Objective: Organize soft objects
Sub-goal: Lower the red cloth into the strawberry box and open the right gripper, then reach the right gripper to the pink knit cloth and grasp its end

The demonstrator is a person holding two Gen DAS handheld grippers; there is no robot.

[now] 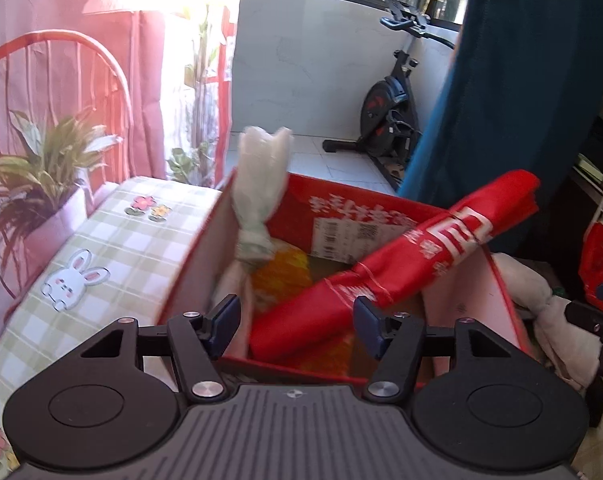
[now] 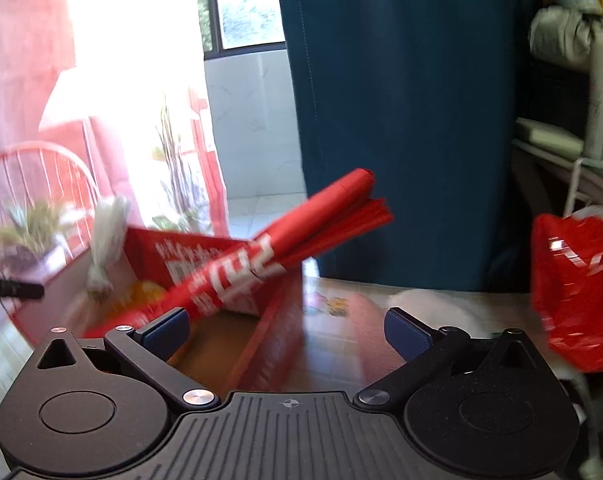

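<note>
An open red cardboard box (image 1: 333, 208) (image 2: 149, 252) stands on the table. A rolled red bag (image 1: 401, 264) (image 2: 285, 240) leans in it, its upper end poking out over the right wall. A knotted white-green plastic bag (image 1: 261, 184) (image 2: 105, 240) sticks up at the box's left side, above something orange (image 1: 277, 276). My left gripper (image 1: 297, 322) hovers at the box's near edge, jaws apart, with the roll's lower end beyond the gap and no pad pressing on it. My right gripper (image 2: 287, 328) is wide open over the box's right wall, holding nothing.
A red plastic bag (image 2: 577, 292) (image 1: 601, 264) and a white soft bundle (image 1: 557, 312) (image 2: 433, 304) lie right of the box. The plaid tablecloth (image 1: 101, 240) runs left, with a potted plant (image 1: 41, 168) beyond it. A blue curtain (image 2: 401, 120) and an exercise bike (image 1: 385, 120) stand behind.
</note>
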